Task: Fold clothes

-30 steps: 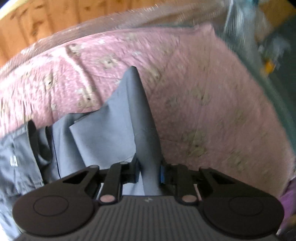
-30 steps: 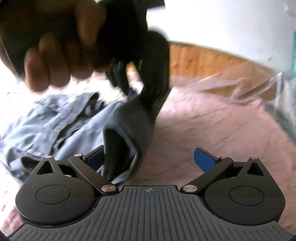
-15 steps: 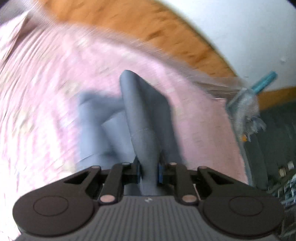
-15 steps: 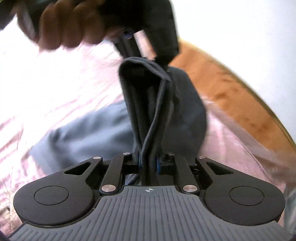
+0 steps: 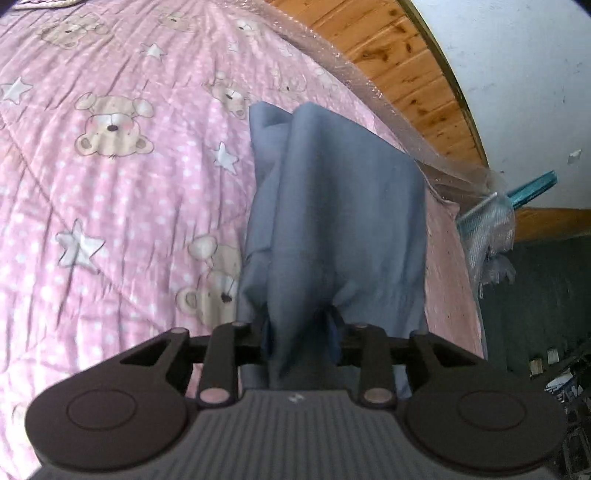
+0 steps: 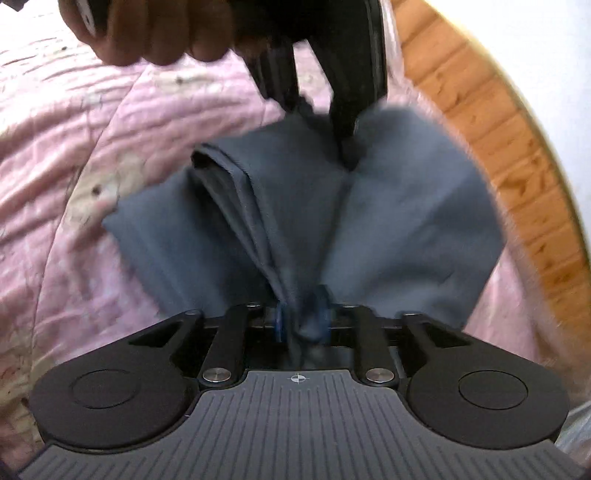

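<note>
1. Grey-blue garment [image 5: 332, 206], probably trousers or a shirt by its bunched layers, lies on the pink teddy-bear quilt [image 5: 110, 192] directly ahead of both grippers, one gathered end running back between each pair of jaws

2. Left gripper [image 5: 300, 334] has its jaws easing apart, with a pinch of the cloth between the blue pads; the fabric looks only loosely caught there

3. Right gripper [image 6: 301, 317] is likewise opening around a twisted bunch of the same garment, its pads touching the cloth at both sides. Beyond it, the person's hand [image 6: 147, 33] grips the other tool, whose fingers come down onto the far edge of the fold

4. Judged from this, the step in hand is laying a fold down and letting go. To do it well, each gripper should release fully before backing away, so no layer drags, and withdraw low and straight back along its own line so the doubled edge left of the right gripper stays stacked

5. Room is uneven: quilt lies open to the left of the left gripper, while a wooden bed frame [image 5: 388, 62] under clear plastic wrap [image 5: 436, 155] runs close along the right of both, and the garment's right edge sits near it, so any smoothing should go leftward
</note>
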A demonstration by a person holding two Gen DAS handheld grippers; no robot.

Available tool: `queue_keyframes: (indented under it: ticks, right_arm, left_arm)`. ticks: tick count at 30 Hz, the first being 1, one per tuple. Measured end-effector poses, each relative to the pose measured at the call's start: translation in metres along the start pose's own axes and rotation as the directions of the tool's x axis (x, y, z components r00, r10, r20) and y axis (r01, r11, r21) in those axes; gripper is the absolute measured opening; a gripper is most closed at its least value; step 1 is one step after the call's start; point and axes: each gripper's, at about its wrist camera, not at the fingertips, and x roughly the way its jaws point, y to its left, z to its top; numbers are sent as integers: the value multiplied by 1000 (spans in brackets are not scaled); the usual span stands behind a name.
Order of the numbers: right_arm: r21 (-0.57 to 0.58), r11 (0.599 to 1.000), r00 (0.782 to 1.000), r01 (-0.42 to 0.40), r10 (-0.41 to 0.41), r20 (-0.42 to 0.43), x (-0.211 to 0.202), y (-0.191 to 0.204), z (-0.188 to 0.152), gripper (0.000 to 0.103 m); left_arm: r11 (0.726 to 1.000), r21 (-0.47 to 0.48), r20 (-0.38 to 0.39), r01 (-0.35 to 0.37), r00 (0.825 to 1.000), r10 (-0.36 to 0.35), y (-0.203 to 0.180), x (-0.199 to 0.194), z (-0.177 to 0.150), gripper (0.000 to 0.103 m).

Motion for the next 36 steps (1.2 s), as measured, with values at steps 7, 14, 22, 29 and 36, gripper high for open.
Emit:
queue_keyframes:
  ticks: [7,14,22,29,36]
  right_arm:
    - [416,876,969,-243,202,139,-62,-76,-20,62]
    - [552,818,987,-159,147,66,11,-128,-53,29]
    - [509,784,932,-354,341,124,-1,-168,-35,35]
    - [463,841,960,-280,243,141,111,-235,39,40]
    - [655,665,931,-359,303,202,127,-280,13,44]
  left_arm:
    - [997,81,70,-11,998,5,-24,-37,-28,39]
    - [988,129,42,-81,996,76,-41,-2,-33,25]
    - [993,4,106,-117,988,116,-38,-13,-50,30]
    - [975,-123,127,-184,972,199,-29,-14,-74,44]
    - [987,-56,287,-150,944,160,-47,-55,-37,61]
